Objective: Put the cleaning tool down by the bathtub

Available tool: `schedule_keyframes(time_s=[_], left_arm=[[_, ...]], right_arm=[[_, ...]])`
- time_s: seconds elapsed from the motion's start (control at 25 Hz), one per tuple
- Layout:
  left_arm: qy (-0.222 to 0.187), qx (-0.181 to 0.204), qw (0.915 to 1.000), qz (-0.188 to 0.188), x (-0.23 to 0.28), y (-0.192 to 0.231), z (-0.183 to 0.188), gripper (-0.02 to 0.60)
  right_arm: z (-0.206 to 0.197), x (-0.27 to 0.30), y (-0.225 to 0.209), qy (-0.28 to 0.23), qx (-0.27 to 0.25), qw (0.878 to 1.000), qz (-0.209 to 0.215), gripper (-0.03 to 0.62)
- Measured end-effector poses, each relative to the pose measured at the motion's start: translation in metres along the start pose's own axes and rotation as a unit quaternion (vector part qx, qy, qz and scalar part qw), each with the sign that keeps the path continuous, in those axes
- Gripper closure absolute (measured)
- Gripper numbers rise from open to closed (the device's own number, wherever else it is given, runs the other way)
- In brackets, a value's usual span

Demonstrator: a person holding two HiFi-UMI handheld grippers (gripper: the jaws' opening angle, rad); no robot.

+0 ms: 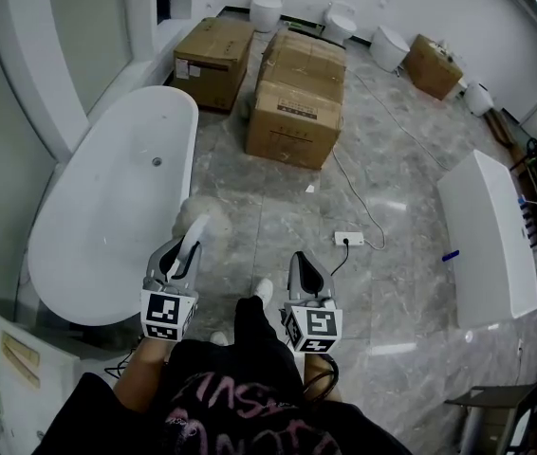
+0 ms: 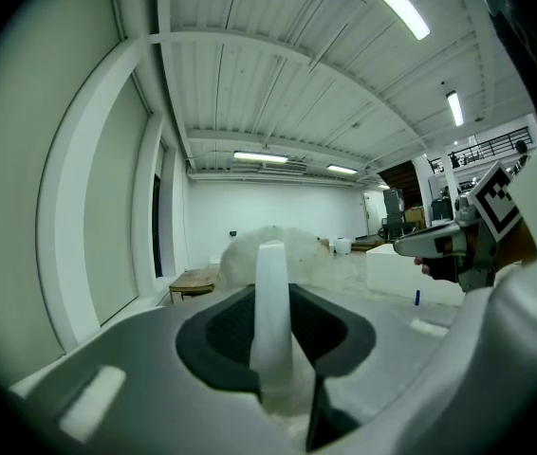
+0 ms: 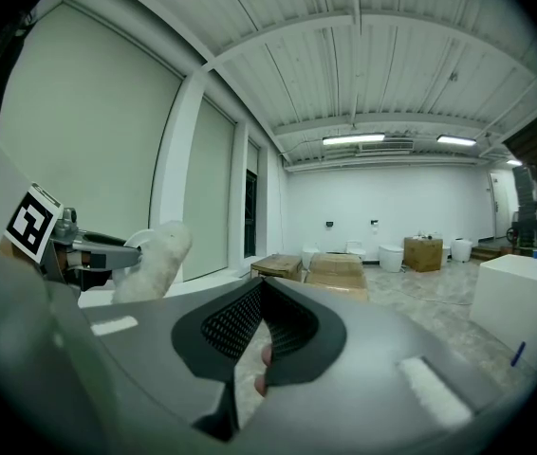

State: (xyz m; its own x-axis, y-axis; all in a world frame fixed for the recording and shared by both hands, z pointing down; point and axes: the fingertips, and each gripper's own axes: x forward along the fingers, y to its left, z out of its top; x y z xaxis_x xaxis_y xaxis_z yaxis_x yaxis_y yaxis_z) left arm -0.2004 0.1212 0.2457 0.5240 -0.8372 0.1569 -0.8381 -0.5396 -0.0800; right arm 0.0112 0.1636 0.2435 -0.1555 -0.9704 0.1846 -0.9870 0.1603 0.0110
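The cleaning tool is a white handle [image 2: 270,320] with a fluffy white duster head [image 1: 197,214]. My left gripper [image 1: 185,246] is shut on the handle, and the head sticks out forward, just past the right rim of the white oval bathtub [image 1: 107,207]. In the left gripper view the fluffy head [image 2: 268,246] rises beyond the jaws. My right gripper [image 1: 305,262] is held level beside it over the marble floor, shut with nothing in it. The right gripper view shows the duster head [image 3: 155,259] and the left gripper [image 3: 88,251] off to the left.
Cardboard boxes [image 1: 295,102] stand on the floor ahead, with toilets [image 1: 340,22] along the back wall. A power strip [image 1: 348,239] and its cable lie on the floor. A white rectangular tub [image 1: 487,235] stands at the right. My feet [image 1: 264,290] are below the grippers.
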Motion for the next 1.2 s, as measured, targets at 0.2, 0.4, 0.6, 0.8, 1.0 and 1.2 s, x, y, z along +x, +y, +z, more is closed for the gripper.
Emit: schedule_keyframes(time_s=[0.2,0.4,0.6,0.8,1.0,1.2], left_arm=[[0.002,-0.003,1.0000,-0.001,0.013,0.004,0.002,0.489],[0.013,0.005,0.9999,0.001,0.033,0.008,-0.005,0.489],[0.020,0.012,0.9997,-0.001,0.061,0.008,-0.004,0.489],[0.021,0.015,0.9997,-0.002,0.087,0.006,-0.001,0.489],[0.034,0.012,0.9994,-0.001,0.113,0.009,-0.006,0.489],[0.047,0.019,0.9987,0.001,0.139,0.015,-0.010,0.489]], right_arm=[[-0.003,0.014,-0.007,0.000,0.004,1.000,0.003,0.569],[-0.007,0.033,-0.018,0.000,0.003,1.000,0.007,0.569],[-0.007,0.057,-0.035,0.007,0.005,1.000,0.012,0.569],[-0.011,0.079,-0.049,0.017,0.011,1.000,0.018,0.569],[-0.016,0.103,-0.064,0.026,0.017,0.999,0.020,0.569],[-0.025,0.130,-0.078,0.034,0.027,0.999,0.022,0.569]])
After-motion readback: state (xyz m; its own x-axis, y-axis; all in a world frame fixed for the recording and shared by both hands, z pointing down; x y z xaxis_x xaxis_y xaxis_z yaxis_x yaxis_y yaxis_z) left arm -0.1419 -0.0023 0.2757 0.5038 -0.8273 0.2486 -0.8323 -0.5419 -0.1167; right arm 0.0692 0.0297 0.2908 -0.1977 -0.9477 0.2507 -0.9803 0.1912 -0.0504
